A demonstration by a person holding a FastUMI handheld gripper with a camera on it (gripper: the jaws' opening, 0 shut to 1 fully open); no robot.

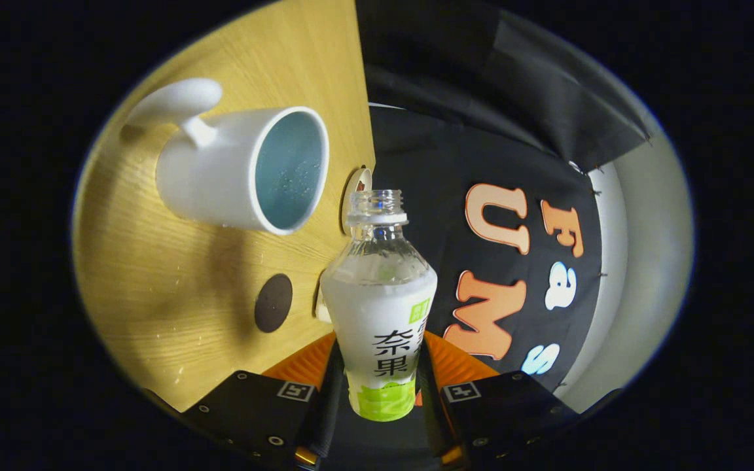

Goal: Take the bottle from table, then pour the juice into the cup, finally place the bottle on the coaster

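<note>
Now we've got the bottle (379, 307) clamped between both fingers of the hand-held gripper (380, 392), its long axis running straight ahead along them, open neck leading. We're rolled well over, and the cup (246, 171) on the wooden surface (154, 294) sits beyond the bottle's mouth and off to one side, rim facing us. Beside the bottle's shoulder lies the dark round coaster (273, 302). Pouring, we'd judge, means swinging that neck over the cup's rim.
</note>
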